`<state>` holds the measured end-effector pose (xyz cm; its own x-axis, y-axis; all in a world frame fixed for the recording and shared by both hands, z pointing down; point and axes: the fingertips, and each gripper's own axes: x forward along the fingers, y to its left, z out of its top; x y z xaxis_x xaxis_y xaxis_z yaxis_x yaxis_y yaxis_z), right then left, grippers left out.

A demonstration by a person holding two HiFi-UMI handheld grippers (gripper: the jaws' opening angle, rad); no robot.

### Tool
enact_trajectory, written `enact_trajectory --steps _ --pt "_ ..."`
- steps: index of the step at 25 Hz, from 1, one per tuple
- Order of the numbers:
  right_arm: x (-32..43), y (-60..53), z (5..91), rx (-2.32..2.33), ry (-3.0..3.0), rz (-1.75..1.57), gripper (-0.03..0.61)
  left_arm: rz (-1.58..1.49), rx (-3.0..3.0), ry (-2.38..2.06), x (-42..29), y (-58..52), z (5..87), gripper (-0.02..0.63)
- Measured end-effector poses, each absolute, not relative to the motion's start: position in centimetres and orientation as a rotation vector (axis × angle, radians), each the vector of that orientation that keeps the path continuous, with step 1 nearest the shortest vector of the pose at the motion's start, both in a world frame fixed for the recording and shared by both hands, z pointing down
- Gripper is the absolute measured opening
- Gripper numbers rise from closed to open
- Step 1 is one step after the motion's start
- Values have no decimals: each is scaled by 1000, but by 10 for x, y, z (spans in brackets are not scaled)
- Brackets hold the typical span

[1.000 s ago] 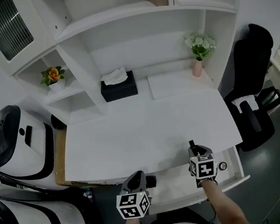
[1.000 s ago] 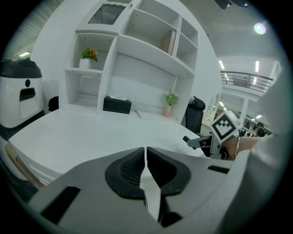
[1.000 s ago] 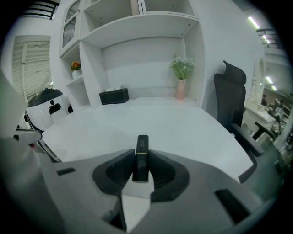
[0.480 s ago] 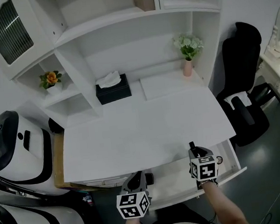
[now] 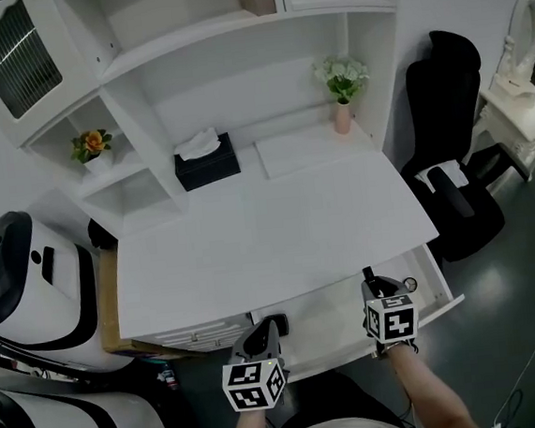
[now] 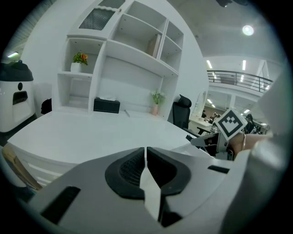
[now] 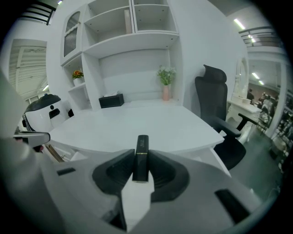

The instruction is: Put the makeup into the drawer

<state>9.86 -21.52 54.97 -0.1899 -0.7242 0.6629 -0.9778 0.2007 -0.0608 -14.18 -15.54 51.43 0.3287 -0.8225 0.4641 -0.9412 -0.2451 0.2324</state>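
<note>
A black lipstick tube (image 7: 142,145) stands upright between the pads of my right gripper (image 7: 141,156), which is shut on it. In the head view the right gripper (image 5: 376,290) hangs over the right part of the open white drawer (image 5: 329,317) under the desk's front edge. A small round item (image 5: 408,284) lies in the drawer just right of it. My left gripper (image 5: 265,336) sits at the drawer's left front corner; its pads (image 6: 137,165) meet with nothing between them. The left gripper view also shows the right gripper (image 6: 211,139) off to the right.
White desk (image 5: 261,242) with shelves behind it: a black tissue box (image 5: 206,160), a pink vase with flowers (image 5: 343,114), an orange flower (image 5: 93,143). A black office chair (image 5: 449,144) stands at the right, white appliances (image 5: 29,278) at the left.
The view has swung so the desk sits further left in the picture. My right gripper, still holding the lipstick, has moved toward the drawer's right end, nearer the round item. The left gripper shifted slightly.
</note>
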Motion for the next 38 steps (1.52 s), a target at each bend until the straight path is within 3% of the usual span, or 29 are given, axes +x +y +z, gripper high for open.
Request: enact_trajectory --steps 15,38 --pt "113 -177 581 1554 -1914 749 100 360 2144 -1512 -135 -134 524 18" --pt "127 -221 660 1407 -1767 839 101 380 2036 -1529 -138 -180 549 18"
